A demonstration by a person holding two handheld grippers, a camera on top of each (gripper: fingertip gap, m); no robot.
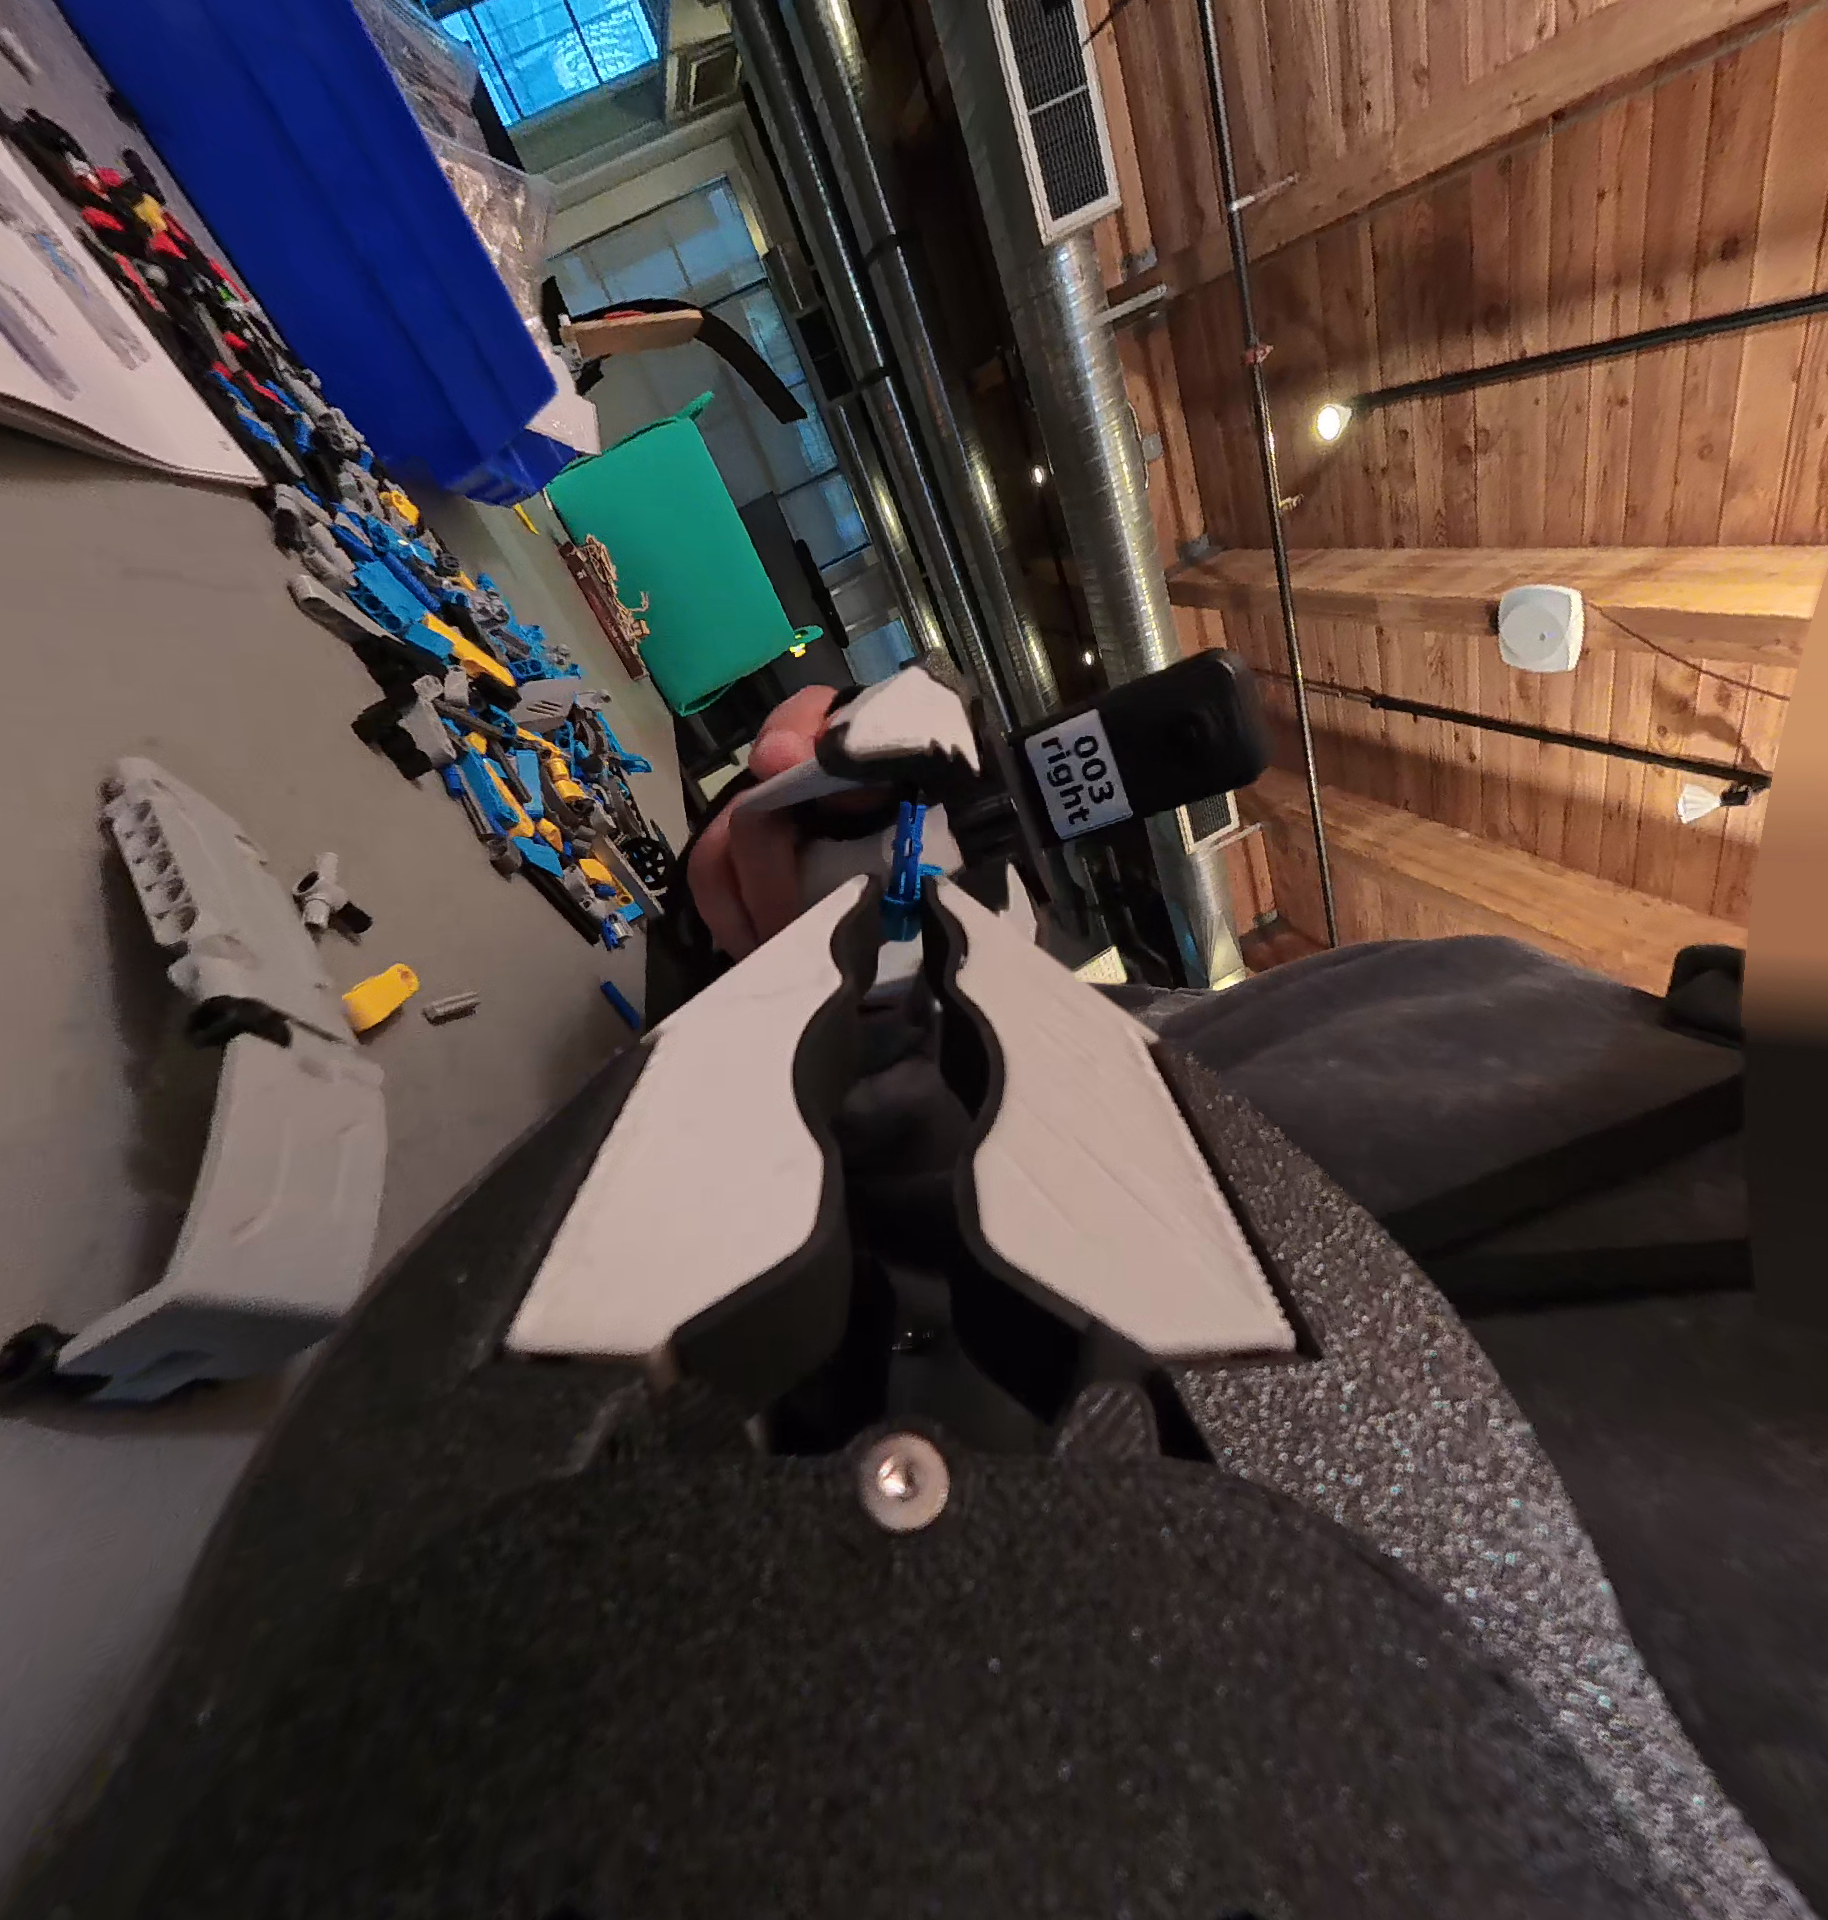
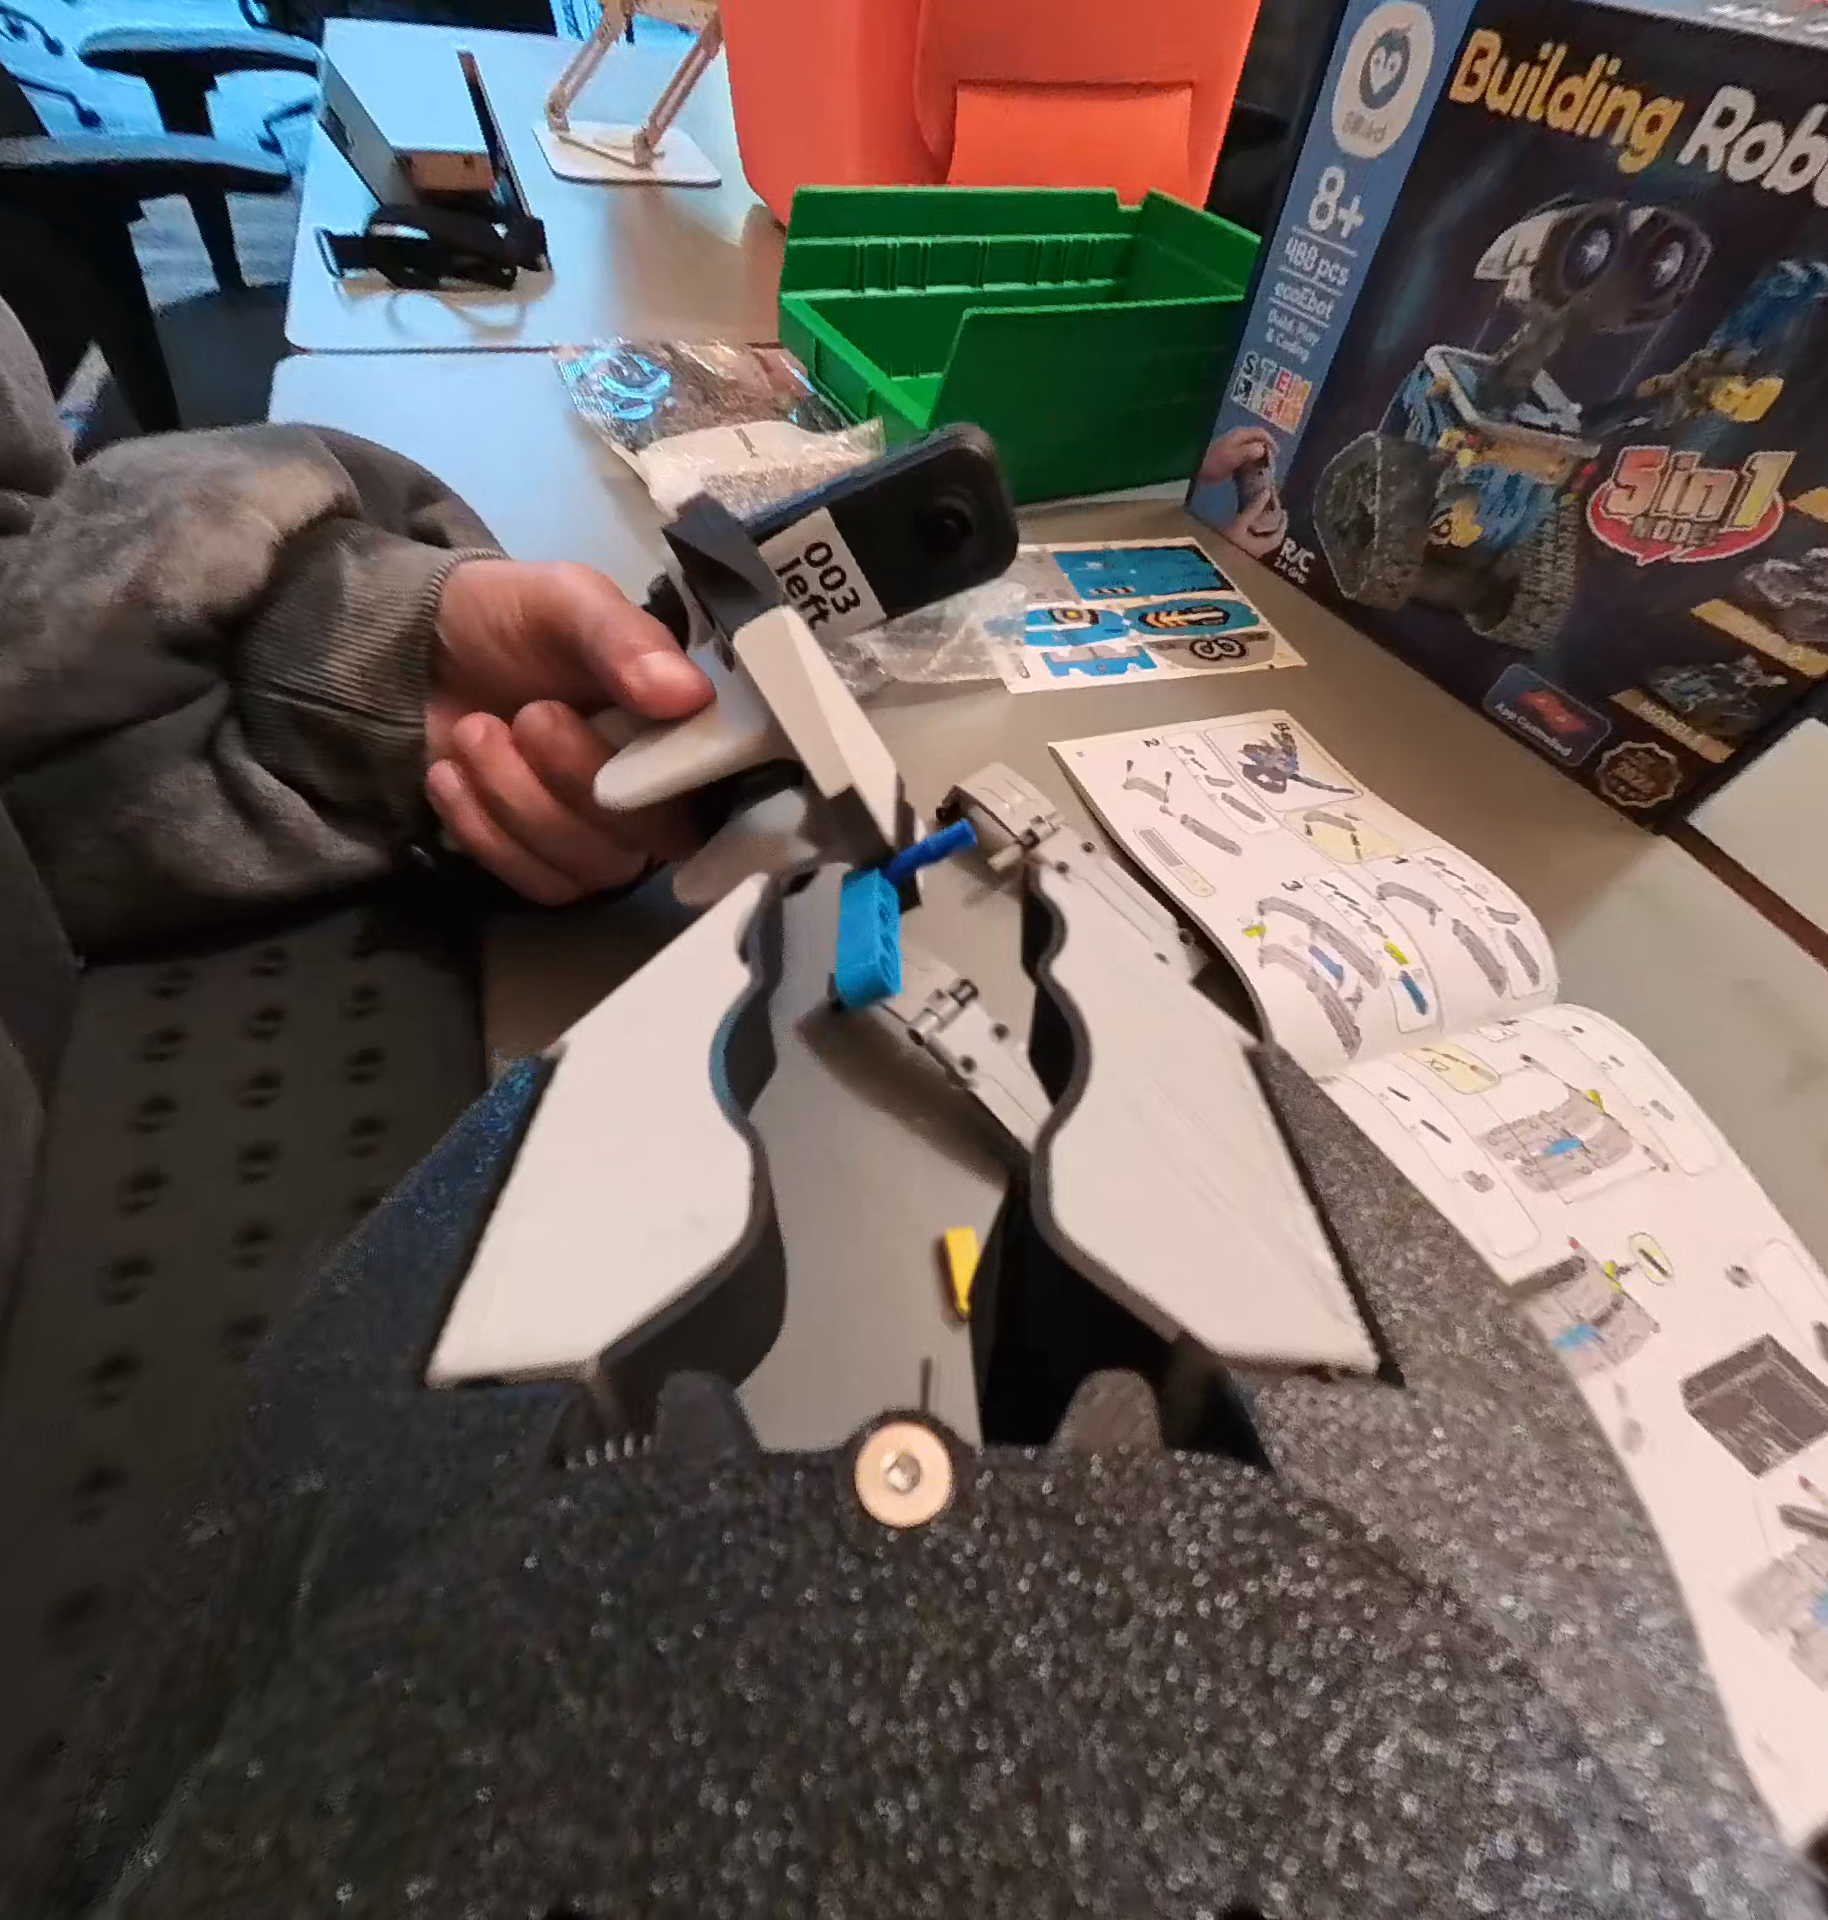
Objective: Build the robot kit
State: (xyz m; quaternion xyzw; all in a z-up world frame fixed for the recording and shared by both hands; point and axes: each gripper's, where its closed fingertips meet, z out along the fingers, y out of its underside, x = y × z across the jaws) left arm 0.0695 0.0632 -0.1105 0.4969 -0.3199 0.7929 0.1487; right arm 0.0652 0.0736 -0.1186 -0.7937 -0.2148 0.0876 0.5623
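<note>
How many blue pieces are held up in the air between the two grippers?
2. A light blue beam sits clamped at the tips of the left gripper; a darker blue pin sticks out beside it, near the open right gripper. The fingers may hide others.

Two grippers [image 1: 902, 902] [image 2: 894, 904], one green bin [image 2: 1014, 312], one printed box [image 2: 1575, 364], one open booklet [image 2: 1409, 987].

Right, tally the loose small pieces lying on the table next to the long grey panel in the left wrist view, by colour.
Grey: 2 (connector, short pin)
Yellow piece: 1
Blue pin: 1
Black bit, against the connector: 1
Total: 5
</note>
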